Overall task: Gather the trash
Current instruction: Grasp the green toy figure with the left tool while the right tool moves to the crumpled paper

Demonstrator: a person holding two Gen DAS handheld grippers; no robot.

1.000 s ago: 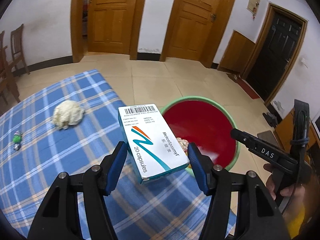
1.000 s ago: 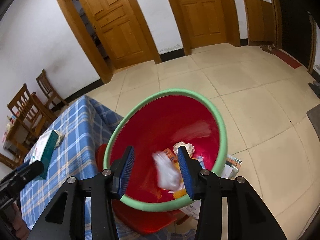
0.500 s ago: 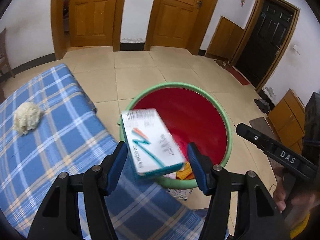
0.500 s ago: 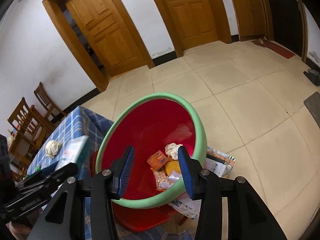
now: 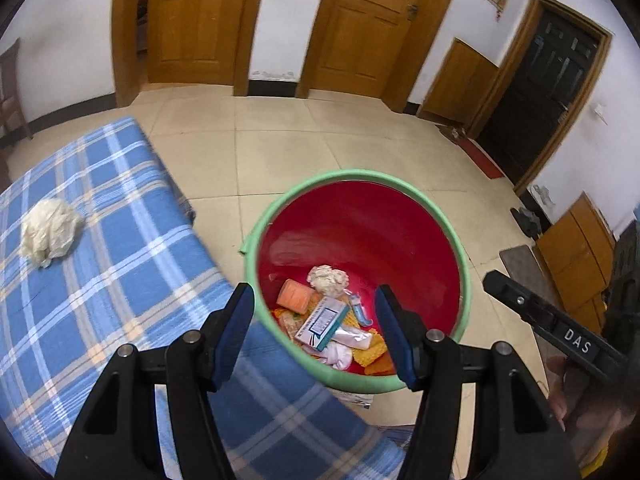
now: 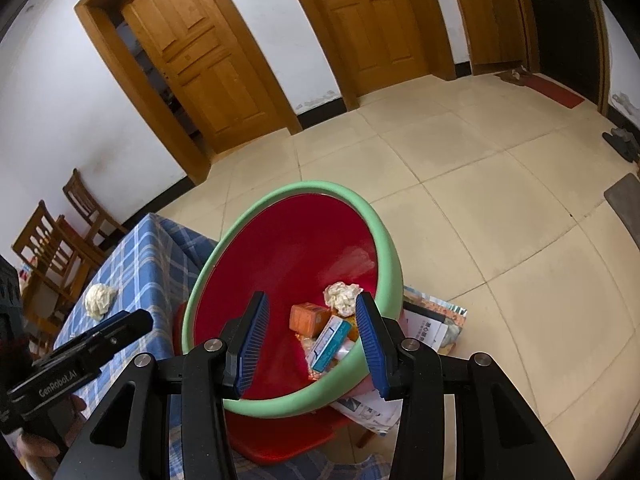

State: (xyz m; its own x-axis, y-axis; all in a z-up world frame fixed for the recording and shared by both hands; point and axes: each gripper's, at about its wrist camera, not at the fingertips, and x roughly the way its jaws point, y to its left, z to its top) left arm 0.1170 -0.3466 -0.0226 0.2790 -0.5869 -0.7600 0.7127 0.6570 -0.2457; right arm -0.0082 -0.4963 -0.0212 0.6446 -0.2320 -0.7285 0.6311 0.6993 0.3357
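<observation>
A red bin with a green rim (image 5: pixel 460 256) (image 6: pixel 394 264) stands on the floor beside the table. Inside lie the white and teal medicine box (image 5: pixel 322 322) (image 6: pixel 330 340), an orange box (image 5: pixel 294 295) (image 6: pixel 310 317), a crumpled tissue (image 5: pixel 328 279) (image 6: pixel 342 295) and other scraps. My left gripper (image 5: pixel 316 334) is open and empty above the bin's near rim. My right gripper (image 6: pixel 312 340) is open and empty over the bin. A crumpled white tissue (image 5: pixel 50 232) (image 6: pixel 100 299) lies on the blue checked tablecloth (image 5: pixel 100 280) (image 6: pixel 136 264).
Papers (image 6: pixel 430 320) lie on the tiled floor beside the bin. Wooden chairs (image 6: pixel 60 232) stand behind the table. Wooden doors (image 5: pixel 360 24) line the far wall. A dark mat (image 5: pixel 520 260) and shoes (image 5: pixel 528 220) are at the right.
My left gripper carried the medicine box from over the table to above the bin and let it go; the box now lies in the bin. The right gripper stayed open over the bin.
</observation>
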